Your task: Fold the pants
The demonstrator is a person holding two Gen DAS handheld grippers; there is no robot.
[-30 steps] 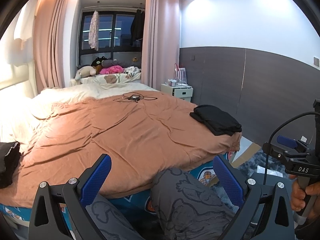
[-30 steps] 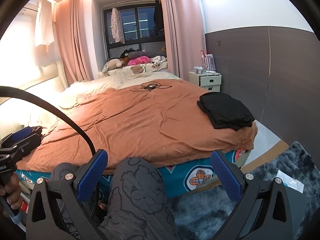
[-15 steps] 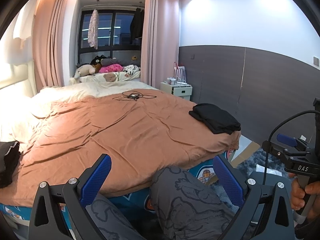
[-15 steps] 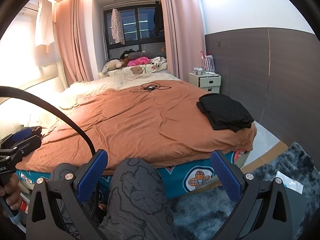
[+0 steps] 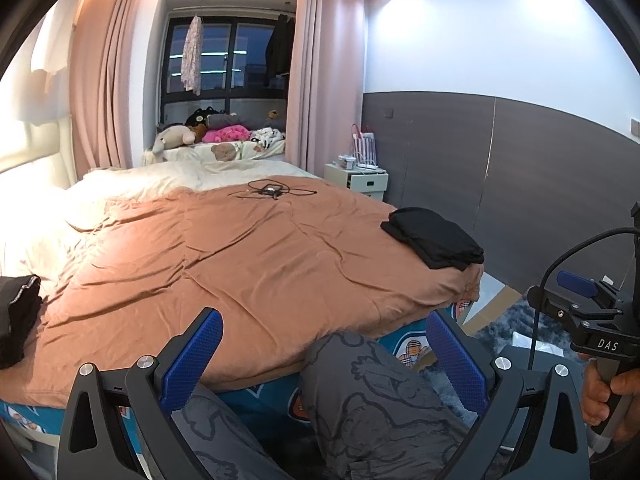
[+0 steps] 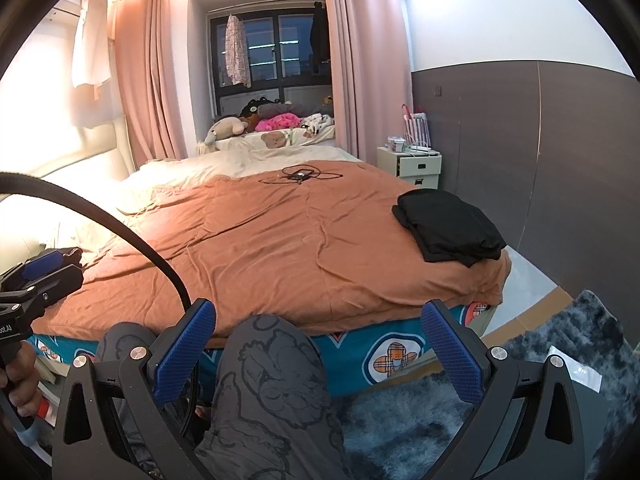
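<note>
Folded black pants [image 5: 436,238] lie on the right front corner of the bed with the orange cover [image 5: 240,256]; they also show in the right wrist view [image 6: 450,226]. Another black garment [image 5: 16,316] lies at the bed's left edge. My left gripper [image 5: 324,344] is open and empty, held low in front of the bed above the person's knees. My right gripper [image 6: 316,336] is open and empty, likewise short of the bed. Each gripper shows in the other's view, the right one [image 5: 588,312] and the left one [image 6: 36,280].
A cable and small device [image 5: 272,190] lie at the far middle of the bed. A white nightstand [image 5: 356,180] stands by the dark wall panel. A grey shaggy rug [image 6: 540,368] and a white packet [image 6: 576,368] lie on the floor at right. The person's grey patterned legs [image 6: 276,384] are below.
Both grippers have barely shifted; the view has drifted slightly. Nothing was taken hold of or let go.
</note>
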